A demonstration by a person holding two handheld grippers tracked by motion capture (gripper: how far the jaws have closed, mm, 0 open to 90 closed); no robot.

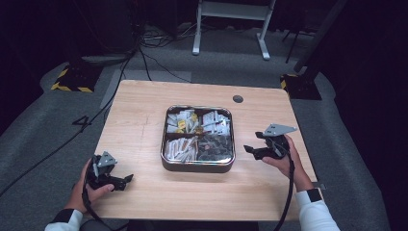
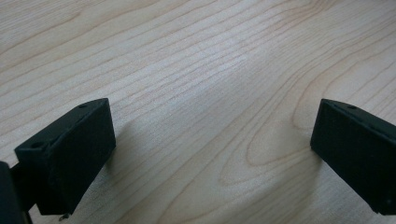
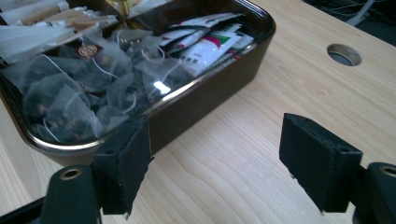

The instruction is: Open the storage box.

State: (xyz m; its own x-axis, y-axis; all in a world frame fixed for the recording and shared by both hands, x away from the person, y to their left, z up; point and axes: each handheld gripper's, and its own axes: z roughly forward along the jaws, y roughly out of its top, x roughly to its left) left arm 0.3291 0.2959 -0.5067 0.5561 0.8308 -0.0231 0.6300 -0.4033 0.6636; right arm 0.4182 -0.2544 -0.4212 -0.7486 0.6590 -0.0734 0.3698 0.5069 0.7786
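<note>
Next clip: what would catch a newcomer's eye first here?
The dark four-compartment tin at the middle of the wooden table stands out, packed with sachets and, in its near right compartment, clear tea bags. The right gripper hangs just beside the tin's right wall, open and holding nothing. The left gripper sits open near the table's near left corner, over bare wood.

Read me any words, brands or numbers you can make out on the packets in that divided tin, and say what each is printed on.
No text can be read.
White sachets in the tin: dark, red and green print, too blurred to read.
Tea bags: round tag, marking too small to read.
Yellow packets: too small to read.
</note>
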